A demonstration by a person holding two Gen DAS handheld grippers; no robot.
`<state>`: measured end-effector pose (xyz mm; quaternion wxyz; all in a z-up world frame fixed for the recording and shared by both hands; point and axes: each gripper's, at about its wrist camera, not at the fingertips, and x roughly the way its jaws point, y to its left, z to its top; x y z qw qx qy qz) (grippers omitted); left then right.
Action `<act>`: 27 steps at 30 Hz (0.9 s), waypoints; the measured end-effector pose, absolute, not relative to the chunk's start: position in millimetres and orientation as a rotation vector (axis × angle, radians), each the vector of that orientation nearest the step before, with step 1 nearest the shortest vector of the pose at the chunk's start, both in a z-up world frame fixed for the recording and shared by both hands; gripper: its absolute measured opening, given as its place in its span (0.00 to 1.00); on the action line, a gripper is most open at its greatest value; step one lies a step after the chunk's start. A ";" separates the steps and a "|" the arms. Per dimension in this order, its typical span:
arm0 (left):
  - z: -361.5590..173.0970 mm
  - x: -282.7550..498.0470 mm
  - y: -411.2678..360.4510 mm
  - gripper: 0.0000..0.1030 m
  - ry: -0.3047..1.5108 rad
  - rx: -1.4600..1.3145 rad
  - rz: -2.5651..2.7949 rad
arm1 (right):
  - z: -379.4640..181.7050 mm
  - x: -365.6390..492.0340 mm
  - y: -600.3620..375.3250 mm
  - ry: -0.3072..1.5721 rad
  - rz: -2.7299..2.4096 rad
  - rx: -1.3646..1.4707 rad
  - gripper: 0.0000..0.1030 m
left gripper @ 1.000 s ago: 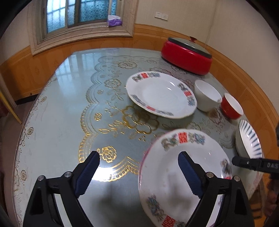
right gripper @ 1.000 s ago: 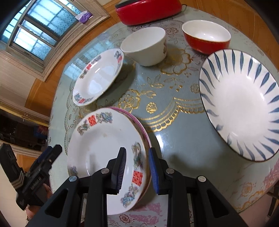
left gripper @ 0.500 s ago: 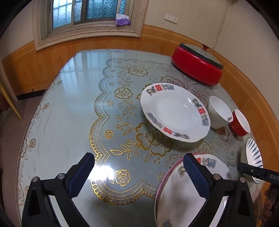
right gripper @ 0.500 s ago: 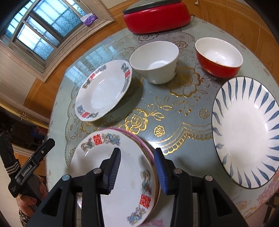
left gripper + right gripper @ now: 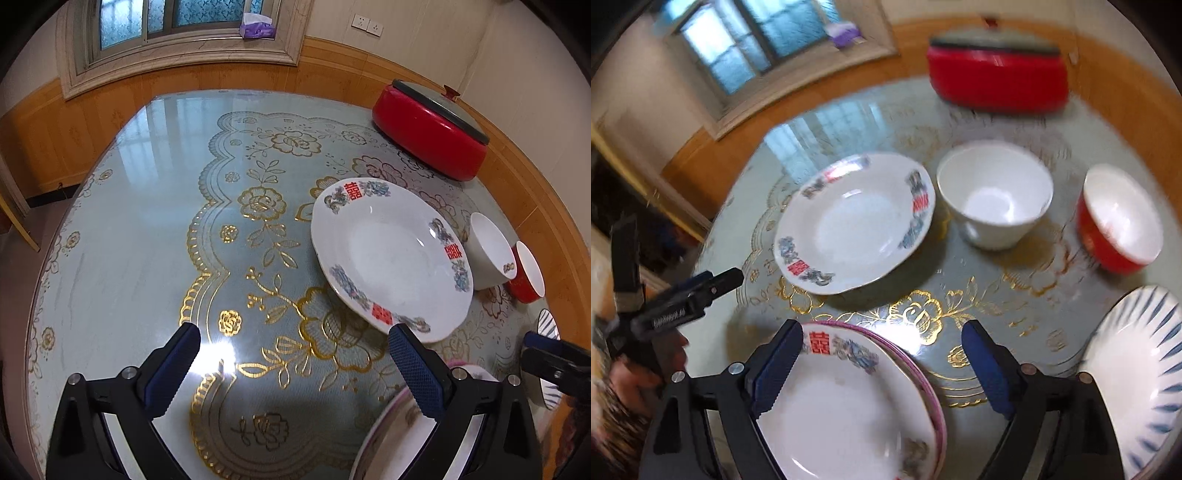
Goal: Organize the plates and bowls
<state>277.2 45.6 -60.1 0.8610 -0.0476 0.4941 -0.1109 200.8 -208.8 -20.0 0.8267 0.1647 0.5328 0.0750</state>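
From the left wrist: the left gripper (image 5: 293, 365) hung wide apart and empty over the table (image 5: 122, 236), the lone patterned plate (image 5: 391, 258) just ahead. A careless approach could have shoved it into the white bowl (image 5: 489, 251).

From the right wrist: the right gripper (image 5: 882, 363) had just been opening, its jaws gaping clear of the stacked plates (image 5: 857, 402). That stack sat near the table's edge; a nudge risked tipping it.

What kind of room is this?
Most likely a home dining room: a round table under a flowered cover, set with plates and bowls, a red cooker at the back, and a window above wood panelling.
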 end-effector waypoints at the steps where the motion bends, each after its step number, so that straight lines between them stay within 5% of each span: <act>1: -60.5 281.5 44.5 0.99 1.037 -0.096 -0.233 | -23.7 206.6 -210.0 1.157 0.147 0.366 0.76; 15: -67.3 342.9 29.1 0.96 1.030 -0.124 -0.267 | -60.9 282.3 -207.5 1.286 0.068 0.365 0.52; 21: -80.3 362.8 12.2 0.71 1.048 -0.068 -0.288 | -69.1 302.8 -201.2 1.309 0.061 0.335 0.34; 27: -93.7 371.4 8.1 0.44 1.091 -0.086 -0.307 | -74.2 309.6 -203.3 1.319 0.056 0.325 0.32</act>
